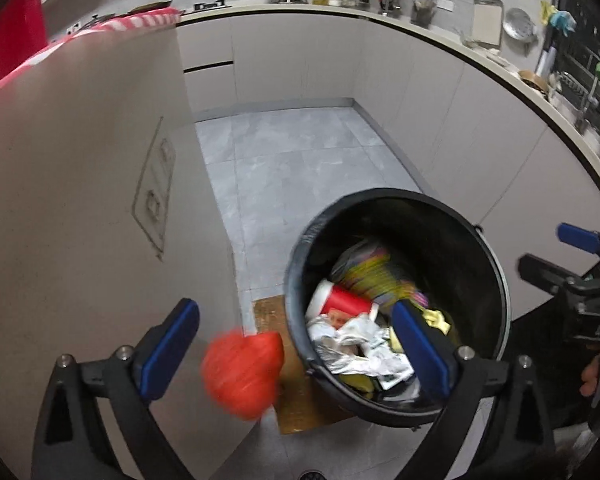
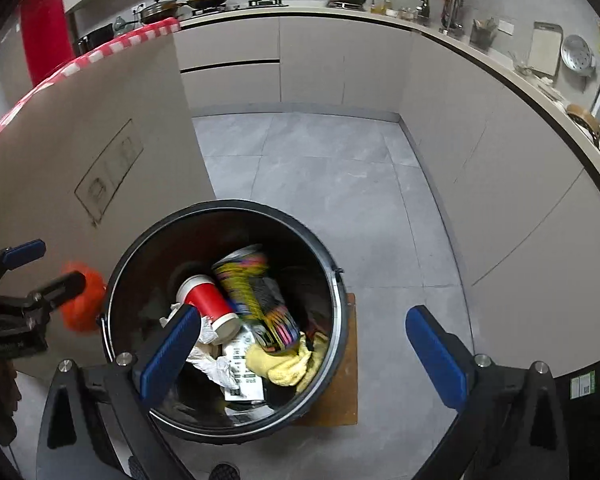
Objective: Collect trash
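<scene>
While both your left tongs (image 1: pixel 296 344) and right tongs (image 2: pixel 300 344) gape empty, the orange wad (image 1: pixel 242 372) sits left of the bin (image 1: pixel 496 280), outside its rim, nearest your left.

A grey tiled floor (image 2: pixel 320 168) runs to pale cabinets (image 2: pixel 312 60) at the far side. Pans (image 2: pixel 204 0) sit on the far counter; a red-checked cloth (image 2: pixel 100 50) lies far left. A colander (image 2: pixel 578 56) hangs far right.
</scene>
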{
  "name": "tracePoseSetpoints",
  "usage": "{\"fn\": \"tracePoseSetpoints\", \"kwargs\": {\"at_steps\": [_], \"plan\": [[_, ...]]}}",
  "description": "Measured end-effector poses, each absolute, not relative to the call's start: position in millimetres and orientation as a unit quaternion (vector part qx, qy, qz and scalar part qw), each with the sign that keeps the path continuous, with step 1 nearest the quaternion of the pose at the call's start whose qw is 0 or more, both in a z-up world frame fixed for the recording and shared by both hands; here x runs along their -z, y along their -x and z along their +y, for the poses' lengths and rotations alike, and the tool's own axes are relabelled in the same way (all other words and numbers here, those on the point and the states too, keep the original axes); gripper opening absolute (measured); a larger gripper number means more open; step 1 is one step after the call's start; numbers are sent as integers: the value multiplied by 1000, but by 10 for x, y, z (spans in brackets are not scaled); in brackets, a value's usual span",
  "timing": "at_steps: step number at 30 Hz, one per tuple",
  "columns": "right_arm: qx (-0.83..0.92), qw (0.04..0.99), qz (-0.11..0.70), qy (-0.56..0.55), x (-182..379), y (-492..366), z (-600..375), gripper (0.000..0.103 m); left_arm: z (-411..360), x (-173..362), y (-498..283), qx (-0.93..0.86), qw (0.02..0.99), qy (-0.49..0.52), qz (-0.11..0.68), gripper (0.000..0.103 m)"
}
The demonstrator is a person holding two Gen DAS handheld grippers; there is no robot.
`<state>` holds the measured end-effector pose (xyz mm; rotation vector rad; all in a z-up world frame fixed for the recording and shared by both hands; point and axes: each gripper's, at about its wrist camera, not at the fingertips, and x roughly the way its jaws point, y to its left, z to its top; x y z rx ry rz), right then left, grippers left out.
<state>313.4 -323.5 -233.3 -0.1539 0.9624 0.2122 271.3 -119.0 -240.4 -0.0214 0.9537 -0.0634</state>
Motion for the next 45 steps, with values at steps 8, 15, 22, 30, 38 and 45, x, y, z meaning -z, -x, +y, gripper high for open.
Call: {"fn": "tracePoseSetpoints", "kwargs": {"at_steps": [8,15,22,30,38,45], "plan": [[-94,886,449,71,2329,-3014,-3292,103,-1069,2348,-2625,23,894,19,448,98],[-82,892,442,52,2146,-2923,-3267,103,-1173,2008,-2583,41,905,-1,423,98],[-67,906,415,50,1598,-2520,-3186,103,-1130,1488,-2332,49,913,1,405,98],[-54,917,393,40,843,-1845,-2952,103,-913,817,-1927,64,926,4,371,98],[-40,927,371,35,294,-1160,-2590,103,-549,417,-1439,79,936,10,343,98],[-49,936,346,38,-52,-632,-2165,103,-260,157,-1085,90,943,13,322,98]]}}
